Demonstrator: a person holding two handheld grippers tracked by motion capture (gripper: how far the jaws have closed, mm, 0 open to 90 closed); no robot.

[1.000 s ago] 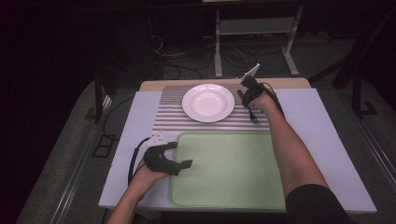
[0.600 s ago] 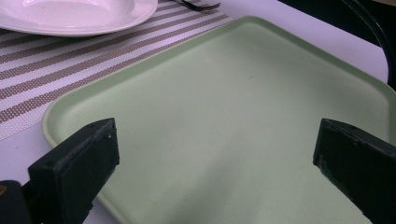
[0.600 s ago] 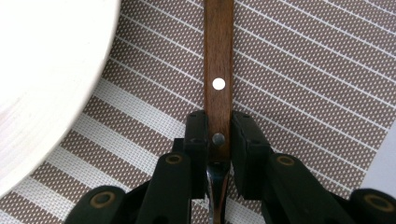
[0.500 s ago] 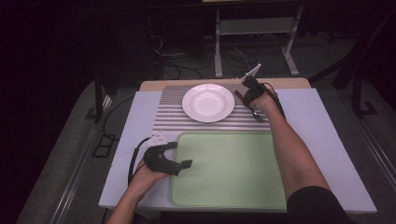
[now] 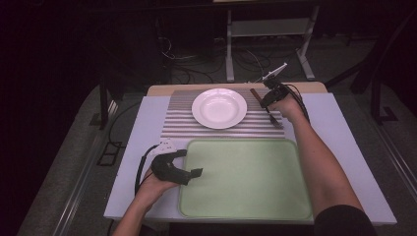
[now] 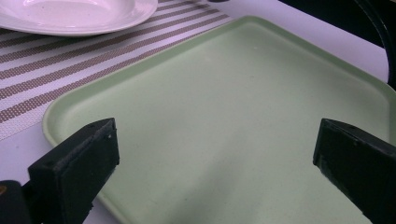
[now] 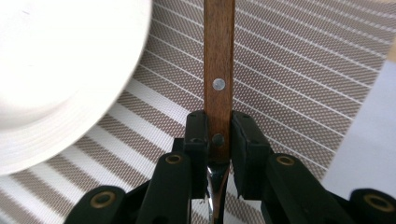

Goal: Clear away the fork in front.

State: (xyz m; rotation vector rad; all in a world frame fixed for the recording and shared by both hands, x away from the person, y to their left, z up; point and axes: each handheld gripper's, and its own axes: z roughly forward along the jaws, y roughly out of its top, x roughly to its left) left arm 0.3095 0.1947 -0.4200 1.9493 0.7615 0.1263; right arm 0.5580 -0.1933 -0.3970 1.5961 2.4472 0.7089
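Worktop: pale, with everything laid out along its middle; dark floor and cables beyond the far edge.
Tray: pale green and bare, on the near half of the worktop, its far edge just beside the striped mat.
Placemat: brown-and-white stripes, on the far half, carrying the plate.
Plate: white, nothing on it, in the middle of the placemat.
Left claw: jaws wide apart with nothing between them, poised low over the near-left part of the tray; in the high view it sits at the tray's near-left corner.
Right claw: clamped narrow on the wooden handle of a fork, gripping near where the wood meets the metal; in the high view it is at the far right of the placemat, just right of the plate.
Fork: riveted brown handle pointing away toward the far edge, metal end toward the person, over the striped mat to the right of the plate. Whether it is lying on the mat or lifted just clear, I cannot tell.
Step in hand: looks like setting a place, with the fork being handled beside the plate.
Next move, as I judge it: either settle the fork flat and parallel to the plate's right side and release, or lift it straight without swinging the handle into the rim.
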